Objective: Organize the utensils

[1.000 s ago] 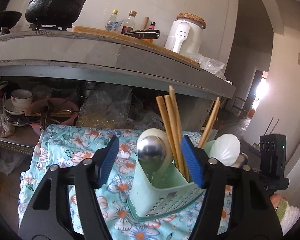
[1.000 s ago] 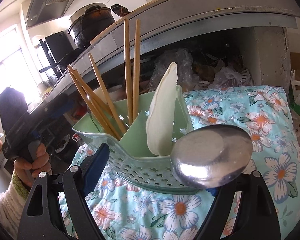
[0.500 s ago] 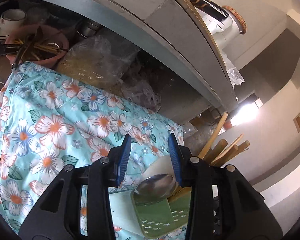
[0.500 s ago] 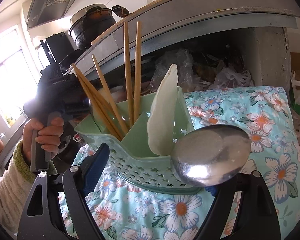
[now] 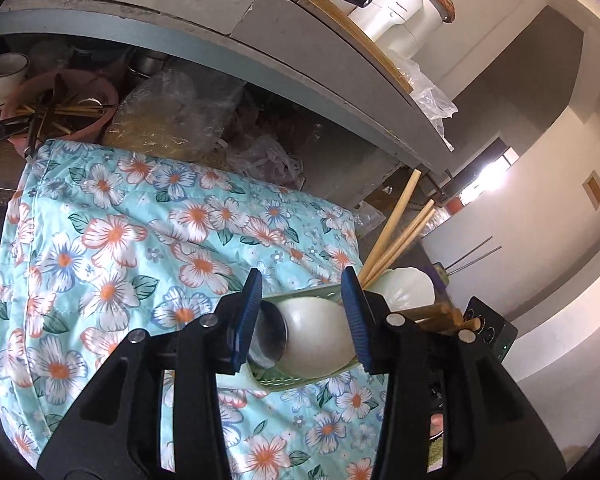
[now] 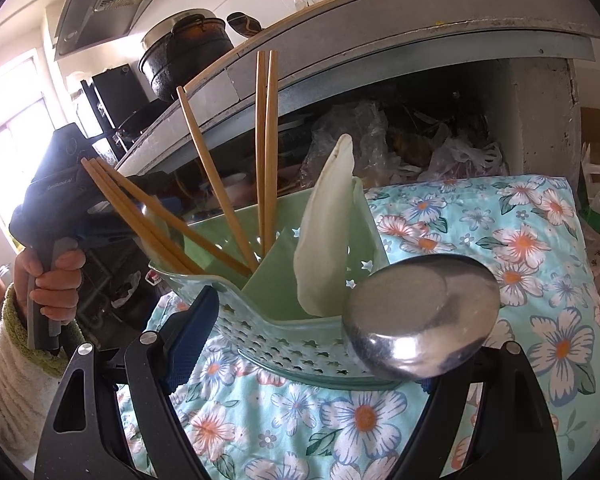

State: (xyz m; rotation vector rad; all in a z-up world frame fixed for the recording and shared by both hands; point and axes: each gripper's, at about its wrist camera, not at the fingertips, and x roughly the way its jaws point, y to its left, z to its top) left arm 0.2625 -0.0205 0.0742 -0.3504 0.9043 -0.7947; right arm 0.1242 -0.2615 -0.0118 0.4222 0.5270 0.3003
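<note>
A pale green perforated utensil holder (image 6: pixel 284 336) stands on a floral cloth (image 6: pixel 512 248). It holds several wooden chopsticks (image 6: pixel 266 152), a white flat spoon (image 6: pixel 324 240) and a steel ladle (image 6: pixel 420 316). My right gripper (image 6: pixel 308 340) is open, its fingers either side of the holder's base, holding nothing. My left gripper (image 5: pixel 302 320) is open above the holder (image 5: pixel 300 376), with a white spoon bowl (image 5: pixel 316 332) and the steel ladle (image 5: pixel 270 336) between its blue pads. The chopsticks (image 5: pixel 396 236) lean right of it.
A grey counter (image 5: pixel 260 40) overhangs a cluttered shelf with plastic bags (image 5: pixel 172 116) and a pink bowl of utensils (image 5: pixel 64 108). A black pot (image 6: pixel 184 56) and a white appliance (image 5: pixel 400 12) stand on the counter. The cloth (image 5: pixel 120 248) stretches left of the holder.
My left gripper has swung from facing the holder to tilting over it, and its fingers now straddle the white spoon and the ladle. The right gripper has stayed put.
</note>
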